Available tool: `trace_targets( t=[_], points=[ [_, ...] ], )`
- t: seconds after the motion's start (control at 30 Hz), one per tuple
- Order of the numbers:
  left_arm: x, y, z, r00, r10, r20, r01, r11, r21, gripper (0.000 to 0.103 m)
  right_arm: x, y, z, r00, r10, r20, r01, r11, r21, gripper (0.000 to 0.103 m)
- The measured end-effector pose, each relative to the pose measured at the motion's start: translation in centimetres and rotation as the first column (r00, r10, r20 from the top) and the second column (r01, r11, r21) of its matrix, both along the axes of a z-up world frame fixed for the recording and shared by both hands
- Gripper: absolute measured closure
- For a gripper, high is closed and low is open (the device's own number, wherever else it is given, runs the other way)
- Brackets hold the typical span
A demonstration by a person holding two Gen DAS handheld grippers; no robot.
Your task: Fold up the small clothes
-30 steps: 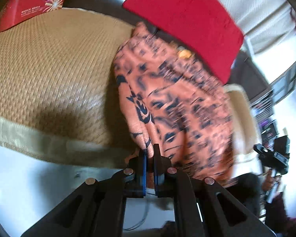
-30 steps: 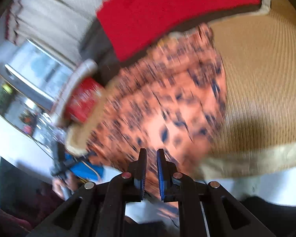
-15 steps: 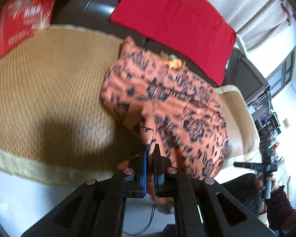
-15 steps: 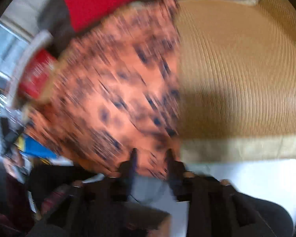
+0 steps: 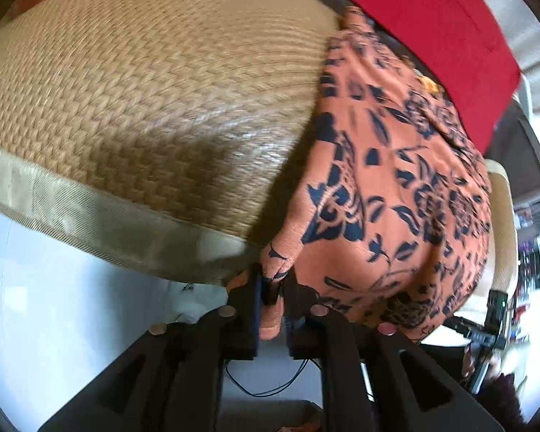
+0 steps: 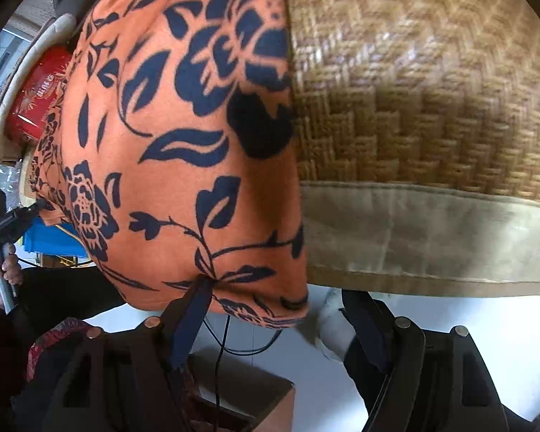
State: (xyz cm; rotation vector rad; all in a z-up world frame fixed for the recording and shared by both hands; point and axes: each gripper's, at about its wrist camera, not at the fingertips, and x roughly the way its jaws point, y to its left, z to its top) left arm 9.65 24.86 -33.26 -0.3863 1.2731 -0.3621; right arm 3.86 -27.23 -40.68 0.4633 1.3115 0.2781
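Left wrist view. The left hand-held gripper (image 5: 271, 289) points steeply down at the front edge of a woven mat (image 5: 144, 82) bordered with a beige band. A bunched corner of the orange garment (image 5: 396, 187), printed with dark blue flowers, sits between its jaws, which have just been opening a little; the pads appear to still touch the pinched fold, so the cloth reads as loosely held, not freed. The rest of the garment spreads up and to the right of the gripper across the mat, with its lower hem drooping over the mat's edge. A red cushion (image 5: 424, 18) lies beyond it, well apart from the gripper.

Right wrist view. The right hand-held gripper (image 6: 280, 309) stands wide apart, its jaws having just been opening. The garment's (image 6: 183, 126) hem hangs between them; only the left pad brushes the cloth, so nothing is gripped. The mat (image 6: 432, 82) lies above and to the right.

Handling. The cloth looks light, thin and limp: it will sag, crease and slide on the smooth weave, but is not fragile. Judged best held at corners or along the hem, pinching a doubled edge, with both corners moved together to keep a fold straight.
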Motion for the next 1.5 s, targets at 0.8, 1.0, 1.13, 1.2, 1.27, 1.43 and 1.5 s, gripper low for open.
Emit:
trace_targets(
  t=[0.8,1.0,1.13,1.2,1.27,1.43,1.5],
  points=[
    [0.1,-1.1,-0.9,0.999,-0.036,0.001,0.036,0.999,-0.038,0.096,-1.8,4.5,7.1,0.969,0.064,0.239,-0.096,0.987,0.125,0.095],
    [0.0,-2.1,2.8,0.99,-0.085,0.109,0.101,0.985,-0.142,0.097,-2.8,4.8,15.1,0.901,0.034,0.432,-0.125,0.975,0.185,0.095],
    [1.8,-1.8,6.4,0.984,-0.08,0.159,0.114,0.969,-0.218,0.097,-1.2,2.7,20.4,0.836,-0.05,0.546,-0.084,0.972,0.219,0.097],
    [3.9,-1.6,8.1,0.983,-0.06,0.175,0.106,0.957,-0.269,0.097,0.5,0.1,22.7,0.801,-0.128,0.585,-0.034,0.966,0.258,0.097],
    [6.7,-1.7,9.8,0.981,-0.037,0.19,0.093,0.951,-0.296,0.097,2.8,-3.0,24.9,0.757,-0.219,0.616,0.033,0.954,0.299,0.097],
    [13.5,-4.8,12.1,0.974,-0.04,0.221,0.097,0.962,-0.254,0.097,9.3,-7.7,27.0,0.761,-0.312,0.568,0.15,0.938,0.314,0.096],
    [14.1,-5.9,12.1,0.97,-0.06,0.234,0.118,0.962,-0.246,0.097,11.1,-7.3,25.8,0.828,-0.279,0.487,0.156,0.948,0.278,0.092]
  ],
)
